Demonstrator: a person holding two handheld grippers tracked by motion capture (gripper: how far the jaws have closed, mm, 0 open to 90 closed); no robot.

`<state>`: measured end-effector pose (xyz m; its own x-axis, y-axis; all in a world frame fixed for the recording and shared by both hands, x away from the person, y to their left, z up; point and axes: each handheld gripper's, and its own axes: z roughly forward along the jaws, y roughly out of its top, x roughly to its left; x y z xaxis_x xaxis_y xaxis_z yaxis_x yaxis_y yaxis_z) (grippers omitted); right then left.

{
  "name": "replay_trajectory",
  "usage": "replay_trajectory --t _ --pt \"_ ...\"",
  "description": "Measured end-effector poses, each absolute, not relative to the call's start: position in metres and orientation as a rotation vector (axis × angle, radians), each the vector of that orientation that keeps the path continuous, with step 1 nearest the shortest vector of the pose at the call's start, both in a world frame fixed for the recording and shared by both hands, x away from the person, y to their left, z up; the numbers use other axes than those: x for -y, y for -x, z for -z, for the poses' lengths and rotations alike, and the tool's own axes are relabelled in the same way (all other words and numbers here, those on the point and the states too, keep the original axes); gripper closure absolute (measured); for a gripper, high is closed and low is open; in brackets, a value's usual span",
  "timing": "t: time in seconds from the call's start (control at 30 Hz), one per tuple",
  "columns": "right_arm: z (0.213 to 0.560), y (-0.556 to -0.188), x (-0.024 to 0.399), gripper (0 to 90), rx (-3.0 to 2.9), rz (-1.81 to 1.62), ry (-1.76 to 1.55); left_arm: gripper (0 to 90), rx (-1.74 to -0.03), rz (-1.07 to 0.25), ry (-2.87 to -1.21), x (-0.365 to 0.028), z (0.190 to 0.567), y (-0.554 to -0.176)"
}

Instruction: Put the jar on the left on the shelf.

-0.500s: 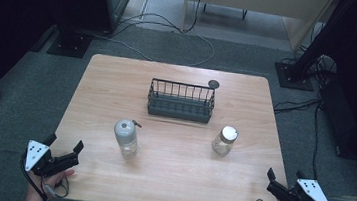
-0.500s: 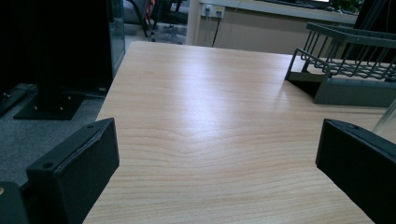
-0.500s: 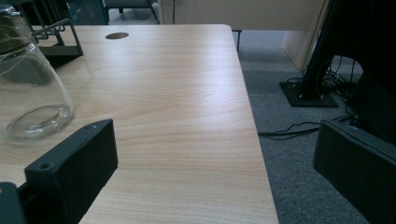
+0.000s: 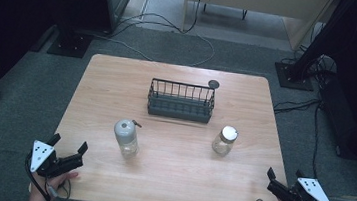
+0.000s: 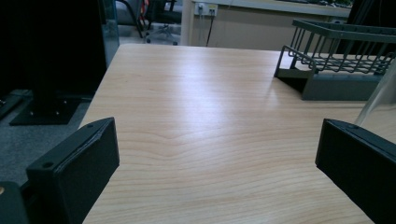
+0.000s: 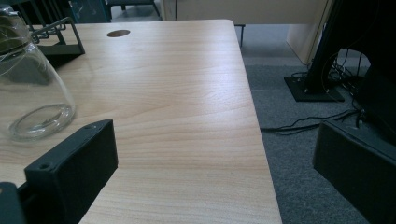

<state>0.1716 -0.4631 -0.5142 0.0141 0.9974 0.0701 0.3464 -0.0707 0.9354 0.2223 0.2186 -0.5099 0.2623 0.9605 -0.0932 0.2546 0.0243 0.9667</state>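
Two jars stand on the wooden table (image 4: 117, 89), and neither is touched by a gripper. The grey-lidded jar (image 4: 126, 137) sits left of centre in the high view, up and to the right of the left gripper (image 4: 68, 148), which is at the lower left of the frame near the table's front corner; the two are near each other but clearly apart. In the left gripper view a sliver of that jar's clear wall (image 5: 380, 93) shows at the right edge, above the right-hand jaw. The left gripper's jaws are spread wide and released, with bare wood between them.

The white-lidded jar (image 4: 224, 140) stands right of centre in the high view, up and to the left of the right gripper (image 4: 284, 179), which is at the lower right of the frame by the table's front right corner, apart from the jar. In the right gripper view the jar's glass body (image 6: 30, 88) is at the left of the frame, just beyond the left-hand jaw and outside the gap. The right gripper's jaws are also wide apart and hold nothing.

Behind the jars, in the upper middle of the table, is one dark wire basket (image 4: 181, 101). One small dark round disc (image 4: 213, 83) lies just past its upper right corner.
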Motion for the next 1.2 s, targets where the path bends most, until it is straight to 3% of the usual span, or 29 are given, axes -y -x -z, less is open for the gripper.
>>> replay_trajectory --t 1.2 --pt "0.514 -0.169 0.465 0.0 -1.400 -1.097 -1.532 0.0 -1.040 -0.701 -1.489 -0.171 0.502 -0.220"
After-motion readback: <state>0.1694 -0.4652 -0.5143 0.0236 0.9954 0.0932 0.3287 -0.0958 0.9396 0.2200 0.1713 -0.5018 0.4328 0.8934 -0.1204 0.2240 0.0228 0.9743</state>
